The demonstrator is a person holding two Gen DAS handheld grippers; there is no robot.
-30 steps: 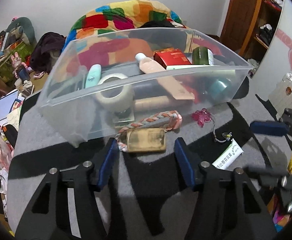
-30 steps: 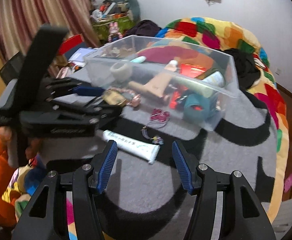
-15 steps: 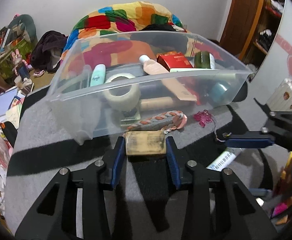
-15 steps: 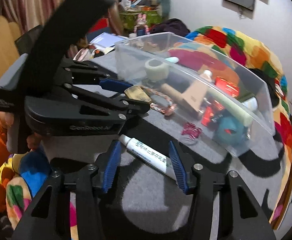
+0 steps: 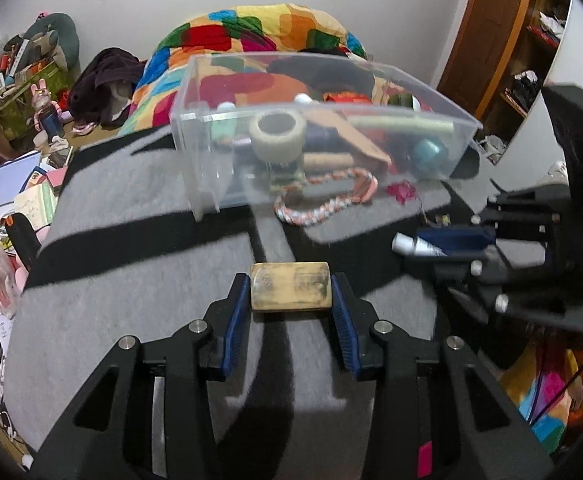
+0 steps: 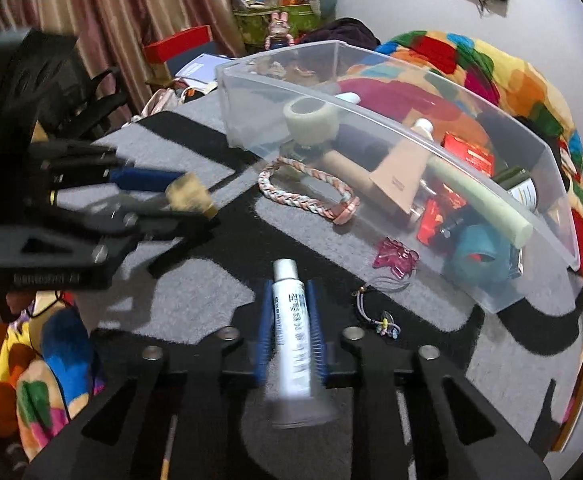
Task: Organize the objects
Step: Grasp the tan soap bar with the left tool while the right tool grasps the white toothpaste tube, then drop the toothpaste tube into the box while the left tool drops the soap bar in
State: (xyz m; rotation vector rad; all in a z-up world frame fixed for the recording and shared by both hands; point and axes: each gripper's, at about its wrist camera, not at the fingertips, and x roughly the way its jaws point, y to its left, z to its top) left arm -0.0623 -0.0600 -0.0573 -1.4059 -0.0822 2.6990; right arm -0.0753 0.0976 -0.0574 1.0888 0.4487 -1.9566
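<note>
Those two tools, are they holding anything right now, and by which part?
Left tool clamps the tan block by its two short ends. Right tool grips the white tube across its middle, cap forward.

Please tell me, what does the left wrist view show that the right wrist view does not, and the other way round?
Only the left wrist view shows the wooden door and the flat face of the yellow block between the left gripper's fingers. Only the right wrist view shows the striped curtain, the red box on the floor, and the printed side of the white tube in the right gripper. Both show the clear bin, tape roll, braided cord and pink charm.
</note>
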